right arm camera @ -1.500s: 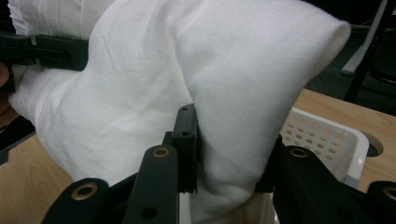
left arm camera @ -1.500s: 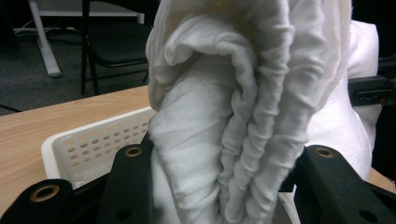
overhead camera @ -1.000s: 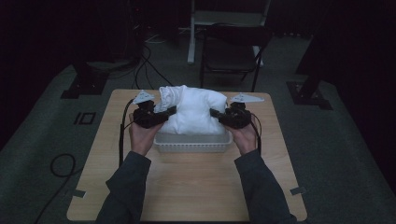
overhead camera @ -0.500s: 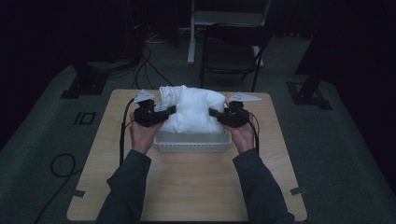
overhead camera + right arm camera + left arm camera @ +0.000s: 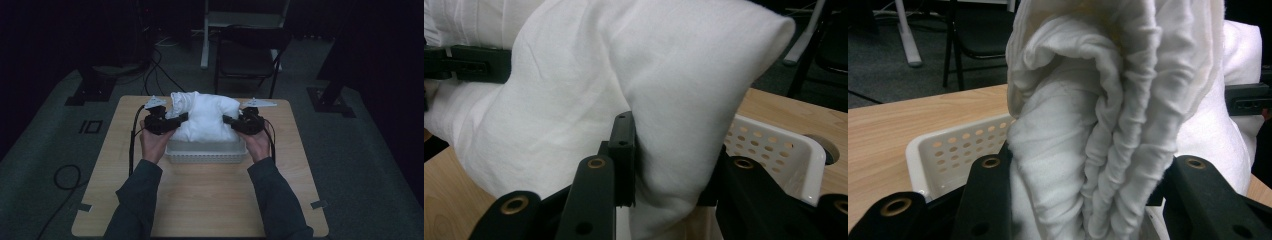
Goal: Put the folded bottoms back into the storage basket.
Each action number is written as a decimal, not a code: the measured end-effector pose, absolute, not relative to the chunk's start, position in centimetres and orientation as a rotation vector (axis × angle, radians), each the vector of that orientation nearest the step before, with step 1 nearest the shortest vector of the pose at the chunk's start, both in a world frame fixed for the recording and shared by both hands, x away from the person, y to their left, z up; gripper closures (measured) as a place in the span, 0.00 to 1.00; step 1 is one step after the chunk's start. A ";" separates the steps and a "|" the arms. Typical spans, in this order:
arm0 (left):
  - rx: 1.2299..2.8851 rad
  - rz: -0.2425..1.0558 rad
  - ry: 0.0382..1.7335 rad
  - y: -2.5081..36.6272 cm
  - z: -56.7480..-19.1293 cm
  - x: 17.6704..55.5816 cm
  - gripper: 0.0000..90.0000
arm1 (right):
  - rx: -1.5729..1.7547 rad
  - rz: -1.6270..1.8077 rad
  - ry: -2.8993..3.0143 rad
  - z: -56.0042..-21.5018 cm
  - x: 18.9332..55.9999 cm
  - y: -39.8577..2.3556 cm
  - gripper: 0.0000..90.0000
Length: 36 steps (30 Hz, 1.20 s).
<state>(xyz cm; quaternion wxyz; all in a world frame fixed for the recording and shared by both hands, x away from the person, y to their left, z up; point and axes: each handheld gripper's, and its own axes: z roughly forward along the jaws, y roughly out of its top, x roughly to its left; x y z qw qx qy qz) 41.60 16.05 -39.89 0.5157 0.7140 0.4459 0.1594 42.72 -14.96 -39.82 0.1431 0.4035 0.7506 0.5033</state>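
At the centre of the wooden table point(image 5: 200, 200), a bulky white cloth bundle point(image 5: 205, 120) sits over the white perforated basket point(image 5: 207, 152), with its bulk above the rim. The left gripper point(image 5: 172, 122) comes in from nine o'clock and the right gripper point(image 5: 232, 120) from three o'clock, each clamped on its own end of the cloth. In the left gripper view the jaws stand partly closed with a thick gathered fold of the bundle point(image 5: 1098, 125) pressed between them, the basket's wall point(image 5: 948, 150) just behind at about eight o'clock. In the right gripper view the jaws pinch a smoother lobe of the cloth point(image 5: 674, 115), the basket's corner point(image 5: 784, 150) at four o'clock. Compared with a second ago almost nothing has shifted: both hands sit at the same spots beside the basket, the bundle keeps the same shape, and both grips are unchanged. That suggests a pause with the cloth held over the basket, probably mid-placement or mid-lift; which of the two cannot be told.
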 end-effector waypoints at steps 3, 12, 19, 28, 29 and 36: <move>1.716 0.381 1.076 16.0 -40.0 41.8 0.61 | 1.167 1.442 2.166 -39.9 42.9 -14.9 0.78; 1.714 0.379 1.093 16.0 -40.5 42.3 0.61 | 1.174 1.426 2.167 -40.2 43.4 -14.7 0.78; 1.720 0.375 1.106 15.9 -40.9 42.7 0.61 | 1.191 1.417 2.171 -40.6 43.8 -14.7 0.78; 1.733 0.378 1.119 15.7 -41.7 43.3 0.61 | 1.210 1.397 2.179 -41.2 44.4 -14.6 0.78; 1.734 0.378 1.120 15.7 -41.8 43.4 0.61 | 1.214 1.397 2.180 -41.3 44.5 -14.6 0.78; 1.735 0.375 1.126 15.5 -42.2 43.7 0.61 | 1.228 1.387 2.182 -41.7 44.8 -14.7 0.78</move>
